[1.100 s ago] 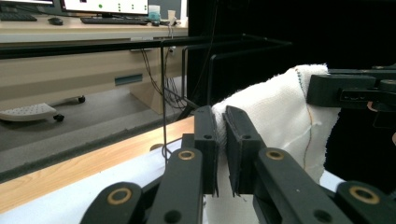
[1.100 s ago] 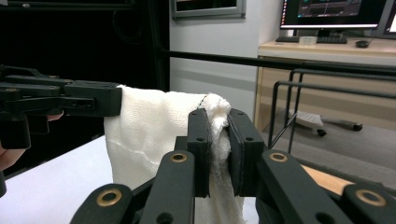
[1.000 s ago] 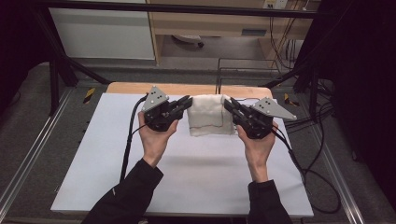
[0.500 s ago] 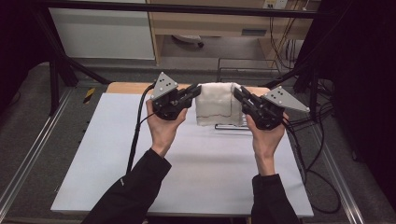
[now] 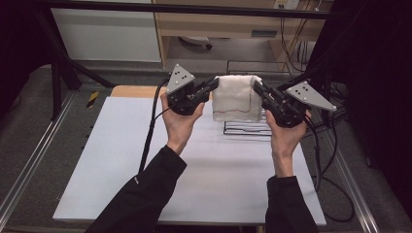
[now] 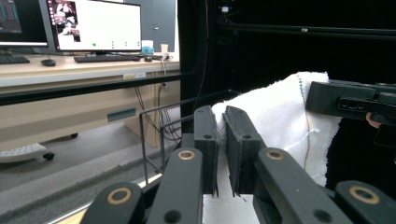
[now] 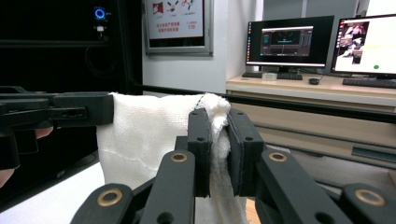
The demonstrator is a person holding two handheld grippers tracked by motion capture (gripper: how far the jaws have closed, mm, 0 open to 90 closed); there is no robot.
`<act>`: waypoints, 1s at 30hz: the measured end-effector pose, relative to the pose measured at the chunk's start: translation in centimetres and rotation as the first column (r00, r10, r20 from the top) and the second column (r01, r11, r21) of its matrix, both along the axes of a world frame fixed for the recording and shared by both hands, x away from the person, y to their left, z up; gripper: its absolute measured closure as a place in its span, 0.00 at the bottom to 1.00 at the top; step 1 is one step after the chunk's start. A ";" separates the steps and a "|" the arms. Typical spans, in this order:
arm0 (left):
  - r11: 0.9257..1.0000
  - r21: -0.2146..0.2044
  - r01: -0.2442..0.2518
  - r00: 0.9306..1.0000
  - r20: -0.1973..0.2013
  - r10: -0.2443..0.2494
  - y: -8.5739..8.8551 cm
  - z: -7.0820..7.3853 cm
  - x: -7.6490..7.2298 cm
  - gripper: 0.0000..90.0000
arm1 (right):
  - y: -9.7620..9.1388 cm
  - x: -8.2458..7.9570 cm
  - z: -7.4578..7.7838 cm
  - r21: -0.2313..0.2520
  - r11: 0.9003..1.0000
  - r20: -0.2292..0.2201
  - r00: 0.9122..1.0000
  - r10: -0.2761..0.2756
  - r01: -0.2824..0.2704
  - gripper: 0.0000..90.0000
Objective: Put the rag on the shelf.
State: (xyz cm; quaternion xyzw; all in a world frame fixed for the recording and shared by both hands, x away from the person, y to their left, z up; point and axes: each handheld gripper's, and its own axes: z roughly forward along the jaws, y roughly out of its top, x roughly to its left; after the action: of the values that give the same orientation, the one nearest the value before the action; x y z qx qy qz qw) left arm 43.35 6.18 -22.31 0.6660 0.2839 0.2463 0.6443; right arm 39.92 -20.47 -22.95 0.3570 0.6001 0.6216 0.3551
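**Towel up in the air, pinched at both top corners**

So from the high view, the white towel [image 5: 236,98] hangs between the left gripper [image 5: 214,85] and right gripper [image 5: 256,88], lifted above the far end of the white tabletop [image 5: 121,170], with a black wire rack [image 5: 248,128] right behind and below it. The left gripper view gets you in close: its fingers [image 6: 205,140] are clamped on the towel's edge. Same in the right gripper view, fingers [image 7: 200,140] squeezed on a bunched corner, plus monitors [image 7: 287,42] on a desk in the background. Compared with a second ago, both hands have come up and the towel has left the tabletop. The rack looks empty.
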 end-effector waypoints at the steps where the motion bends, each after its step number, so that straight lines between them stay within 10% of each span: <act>1: 1.000 -0.001 0.001 1.000 0.003 -0.001 -0.1 0.2 0.1 0.93 | -0.1 0.0 0.1 0.000 1.000 0.003 1.000 -0.002 0.002 0.90; 30: 1.000 -0.023 0.009 0.999 0.038 -0.008 -2.8 4.3 2.7 0.93 | -2.2 2.0 4.3 0.008 0.998 0.035 0.997 -0.063 0.063 0.90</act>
State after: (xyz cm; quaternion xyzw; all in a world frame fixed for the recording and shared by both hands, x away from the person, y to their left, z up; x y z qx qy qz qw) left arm 46.01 3.36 -18.02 0.6551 0.2718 0.2529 0.6581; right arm 41.93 -22.71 -18.69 0.3659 0.5798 0.6185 0.3839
